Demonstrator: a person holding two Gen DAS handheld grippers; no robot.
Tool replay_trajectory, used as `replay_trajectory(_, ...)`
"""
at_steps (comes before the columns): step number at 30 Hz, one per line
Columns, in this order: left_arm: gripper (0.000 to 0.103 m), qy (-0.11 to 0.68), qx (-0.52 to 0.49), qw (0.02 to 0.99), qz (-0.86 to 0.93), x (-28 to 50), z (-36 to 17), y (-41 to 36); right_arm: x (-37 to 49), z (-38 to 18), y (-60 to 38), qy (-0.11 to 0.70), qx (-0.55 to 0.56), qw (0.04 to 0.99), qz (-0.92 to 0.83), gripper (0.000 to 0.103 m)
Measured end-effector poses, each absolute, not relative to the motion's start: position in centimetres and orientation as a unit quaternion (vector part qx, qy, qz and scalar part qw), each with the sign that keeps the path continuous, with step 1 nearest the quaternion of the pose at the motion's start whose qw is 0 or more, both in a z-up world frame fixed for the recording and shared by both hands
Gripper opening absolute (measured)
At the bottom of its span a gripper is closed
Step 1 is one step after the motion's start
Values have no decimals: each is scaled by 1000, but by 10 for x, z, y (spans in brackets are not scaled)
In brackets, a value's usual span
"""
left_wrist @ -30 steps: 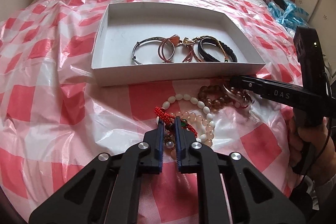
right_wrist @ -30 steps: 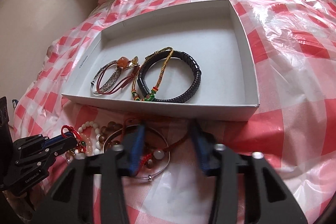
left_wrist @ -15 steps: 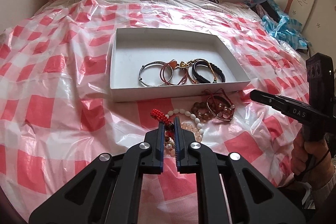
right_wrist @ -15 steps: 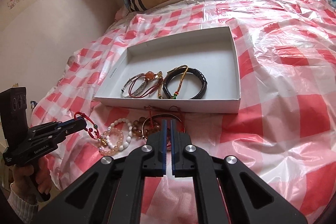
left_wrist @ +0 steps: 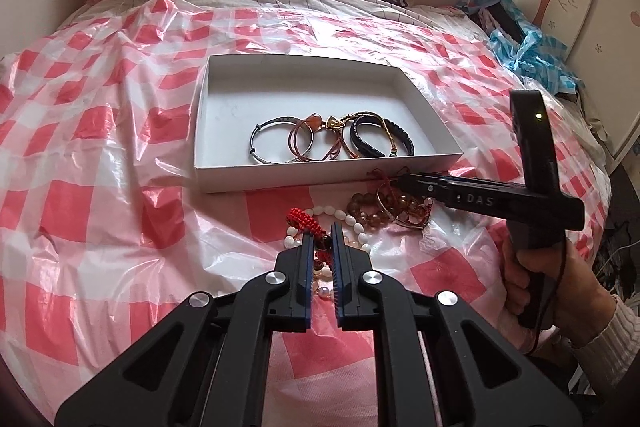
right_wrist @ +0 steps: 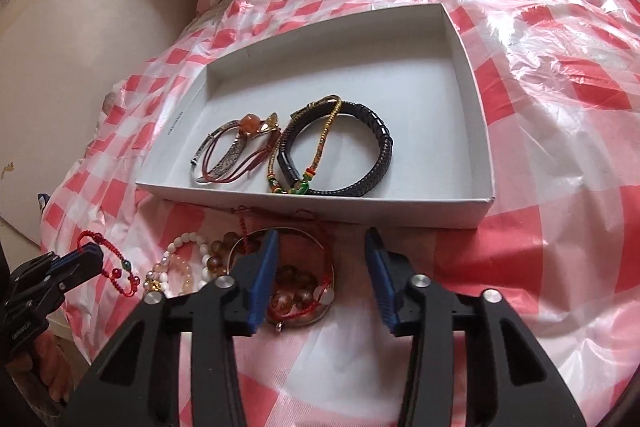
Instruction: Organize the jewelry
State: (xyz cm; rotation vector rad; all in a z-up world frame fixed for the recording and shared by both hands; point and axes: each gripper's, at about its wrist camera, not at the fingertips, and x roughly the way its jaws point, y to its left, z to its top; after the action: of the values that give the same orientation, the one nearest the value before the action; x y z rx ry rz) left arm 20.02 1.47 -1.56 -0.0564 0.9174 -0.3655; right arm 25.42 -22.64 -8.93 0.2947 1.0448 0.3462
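Left wrist view shows the left gripper [left_wrist: 321,231] pinching a red braided cord bracelet [left_wrist: 303,218] near the white cardboard box [left_wrist: 320,180], right gripper [right_wrist: 320,261] spread; tangled beads could drag along.

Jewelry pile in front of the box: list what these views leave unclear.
- Left wrist view: the pearl beads run under the left gripper; the rest is hidden.
- Right wrist view: the right gripper covers part of the silver bangle and brown beads.
- Both views: the small print on the white box is too small to read.
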Motion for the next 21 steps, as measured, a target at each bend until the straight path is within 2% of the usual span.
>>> replay_trajectory(2, 7, 440, -26, 880, -177, 201, -16, 12, 254, -87, -226, 489, 137, 844, 175, 9)
replay_trajectory(5, 7, 438, -25, 880, -181, 200, -14, 10, 241, -71, -230, 467, 135, 855, 180, 6)
replay_trajectory(15, 7, 421, -17, 887, -188, 197, 3, 1, 193, -5, -257, 389, 173, 882, 200, 6)
replay_trajectory(19, 7, 417, -17, 889, -188, 198, 8, 0, 194, 2, -254, 401, 148, 880, 207, 6)
replay_trajectory(20, 7, 416, -17, 889, -188, 198, 8, -1, 196, -3, -250, 412, 137, 877, 203, 11)
replay_trajectory(21, 7, 417, -18, 889, -187, 198, 8, -1, 200, -11, -248, 426, 132, 872, 201, 21)
